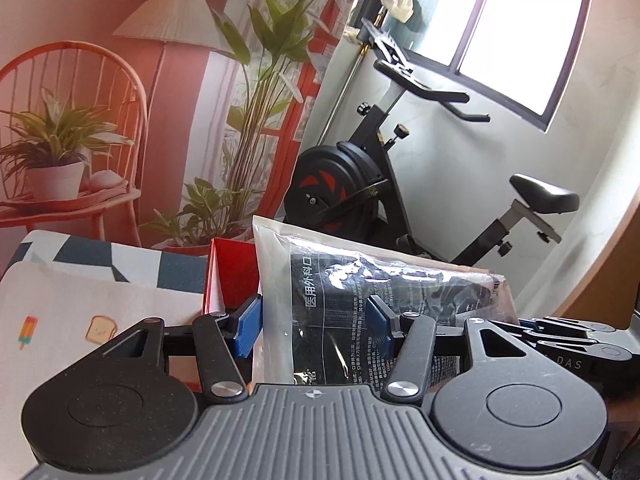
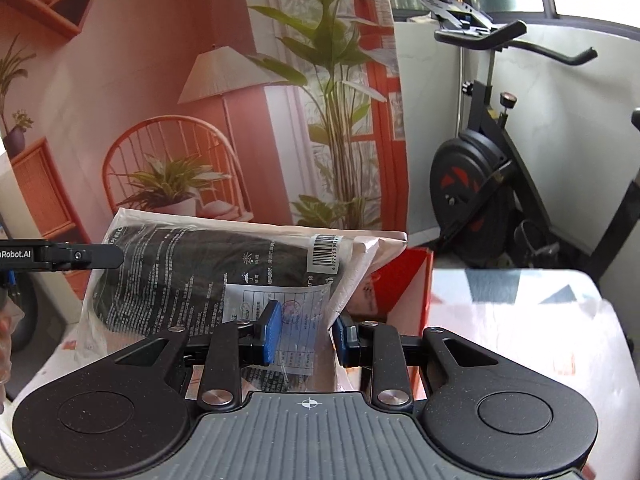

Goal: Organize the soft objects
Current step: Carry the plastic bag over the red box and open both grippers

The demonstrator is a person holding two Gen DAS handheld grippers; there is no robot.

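A clear plastic pack of black masks with printed text is held up off the table between both grippers. My left gripper is shut on one end of it, its blue pads pressing the pack's sides. My right gripper is shut on the other end, over a white paper label, and the mask pack stretches away to the left. The right gripper's fingers show at the right edge of the left wrist view. The left gripper's finger shows at the left edge of the right wrist view.
A red open box stands just behind the pack on a table with a patterned cloth. A black exercise bike stands beyond by the white wall, beside a printed room backdrop.
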